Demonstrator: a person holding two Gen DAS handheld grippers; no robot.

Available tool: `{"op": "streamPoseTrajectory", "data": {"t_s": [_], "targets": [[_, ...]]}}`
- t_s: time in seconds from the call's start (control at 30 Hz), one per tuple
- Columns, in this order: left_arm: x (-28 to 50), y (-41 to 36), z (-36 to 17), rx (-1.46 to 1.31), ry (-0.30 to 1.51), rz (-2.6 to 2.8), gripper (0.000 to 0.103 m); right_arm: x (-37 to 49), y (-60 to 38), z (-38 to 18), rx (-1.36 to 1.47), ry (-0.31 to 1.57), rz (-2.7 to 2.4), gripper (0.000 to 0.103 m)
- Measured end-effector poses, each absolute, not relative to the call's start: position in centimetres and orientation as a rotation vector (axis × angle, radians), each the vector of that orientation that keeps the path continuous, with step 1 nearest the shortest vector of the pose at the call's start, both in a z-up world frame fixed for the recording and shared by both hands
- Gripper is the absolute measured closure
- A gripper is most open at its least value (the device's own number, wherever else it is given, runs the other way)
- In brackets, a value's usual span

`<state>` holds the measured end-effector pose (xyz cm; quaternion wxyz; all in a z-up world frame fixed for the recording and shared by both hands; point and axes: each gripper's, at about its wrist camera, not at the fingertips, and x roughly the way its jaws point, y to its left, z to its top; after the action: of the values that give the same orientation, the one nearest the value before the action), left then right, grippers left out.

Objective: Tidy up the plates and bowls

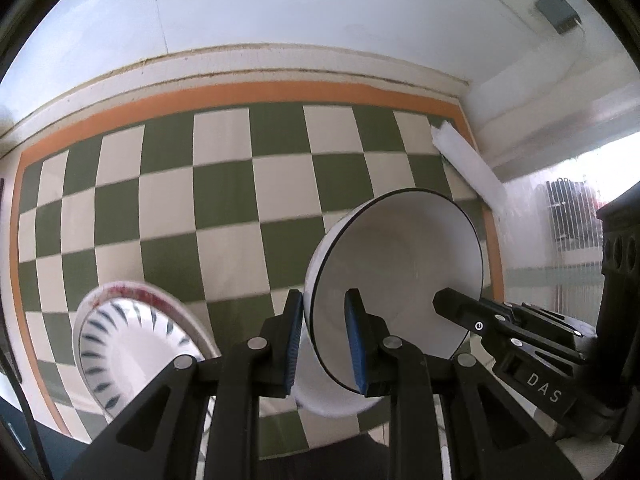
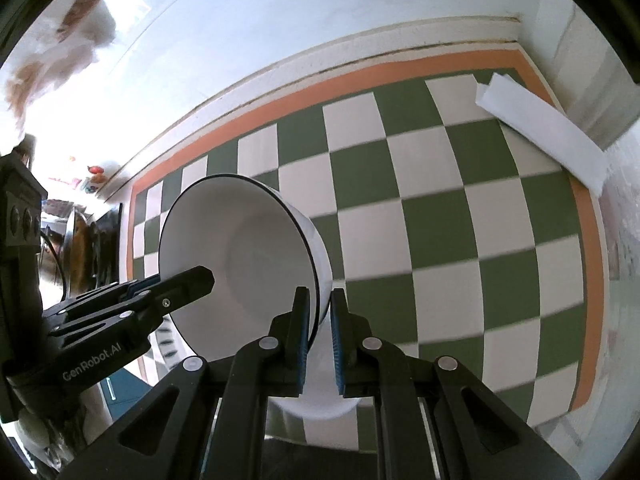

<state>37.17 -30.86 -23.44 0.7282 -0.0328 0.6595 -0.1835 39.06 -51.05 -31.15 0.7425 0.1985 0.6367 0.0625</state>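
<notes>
A white bowl with a thin dark rim hangs tilted above the checkered cloth, held from both sides. My left gripper is shut on its rim, one blue pad outside the wall and one inside. My right gripper is shut on the opposite side of the same bowl. Each gripper also shows in the other's view: the right one and the left one. At the lower left a bowl with blue dashes sits on a red-rimmed plate.
The green and white checkered cloth has an orange border and lies against a white wall. A folded white paper strip lies at its far right corner. Dark clutter and a shelf show at the left edge.
</notes>
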Motion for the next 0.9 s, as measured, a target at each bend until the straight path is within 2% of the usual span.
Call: {"op": "streamPoseTrajectory", "data": {"t_s": [0.37, 0.9], "targets": [[32.3, -29.5, -26.6, -0.074, 1.532, -0.407, 0.084, 33.4, -49.8, -34.5, 0.477, 1.453, 0.122, 0.091], [31.4, -30.9, -30.4, -0.002, 1.6, -0.383, 0.084, 32.3, -49.8, -38.7, 0.482, 1.526, 0.098, 0.091]]}}
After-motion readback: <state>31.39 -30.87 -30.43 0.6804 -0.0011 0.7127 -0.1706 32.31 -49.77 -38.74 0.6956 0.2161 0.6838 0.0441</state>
